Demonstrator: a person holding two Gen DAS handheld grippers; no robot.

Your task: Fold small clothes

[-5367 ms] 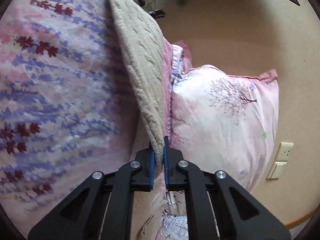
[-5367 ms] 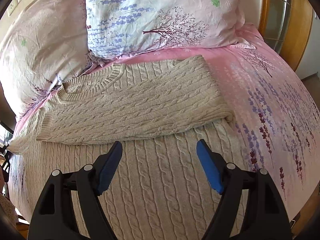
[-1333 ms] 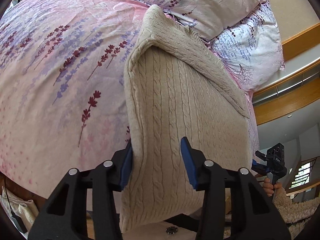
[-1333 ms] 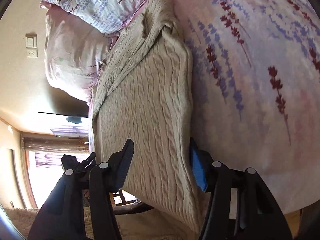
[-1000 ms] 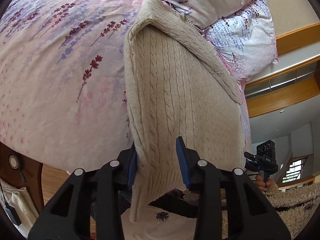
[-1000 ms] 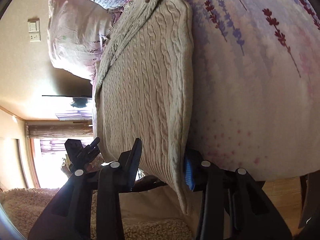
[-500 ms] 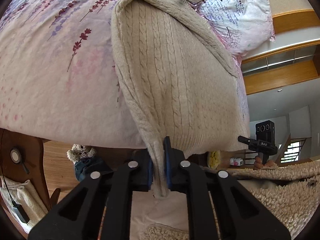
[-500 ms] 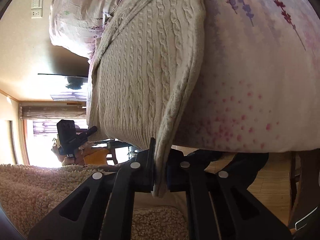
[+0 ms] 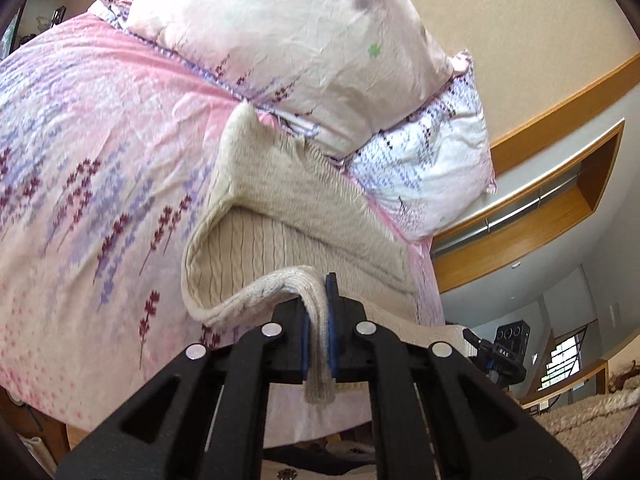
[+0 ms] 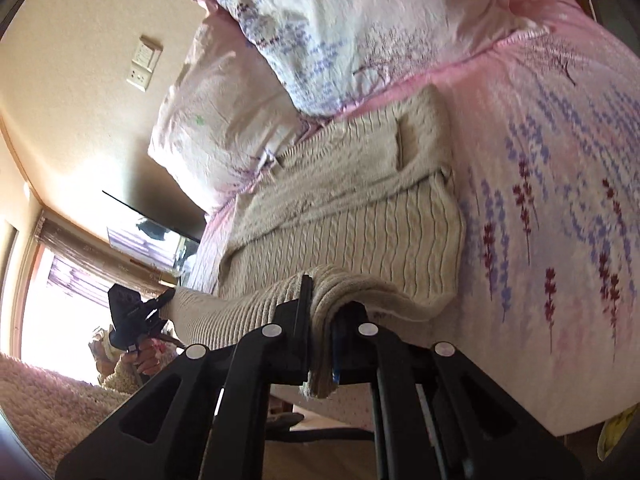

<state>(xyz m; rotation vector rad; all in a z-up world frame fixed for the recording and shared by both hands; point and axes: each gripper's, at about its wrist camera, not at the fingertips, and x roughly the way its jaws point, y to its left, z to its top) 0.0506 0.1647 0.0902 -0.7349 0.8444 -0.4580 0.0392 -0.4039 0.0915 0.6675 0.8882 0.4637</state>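
Note:
A cream cable-knit sweater [image 9: 280, 216] [image 10: 360, 216] lies on the pink floral bed, sleeves folded across its chest, collar toward the pillows. My left gripper [image 9: 318, 320] is shut on one corner of the ribbed hem, which curls up off the bed and droops between the blue pads. My right gripper [image 10: 320, 320] is shut on the other hem corner, bunched thick between its jaws. The hem is lifted above the sweater's lower body. Each view shows the other gripper: the right gripper [image 9: 504, 356] in a hand, the left gripper [image 10: 132, 312] likewise.
Two floral pillows [image 9: 288, 28] [image 10: 360, 16] lean against the beige wall at the head of the bed. The pink bedspread [image 9: 80, 160] [image 10: 560, 200] spreads to both sides of the sweater. A wall switch plate [image 10: 143, 65] and a fluffy beige sleeve [image 10: 48, 392] show.
Both grippers closed from open onto the sweater's hem corners at the bed's edge, then rose and tipped upward, lifting the hem off the bed and over the sweater's lower part.

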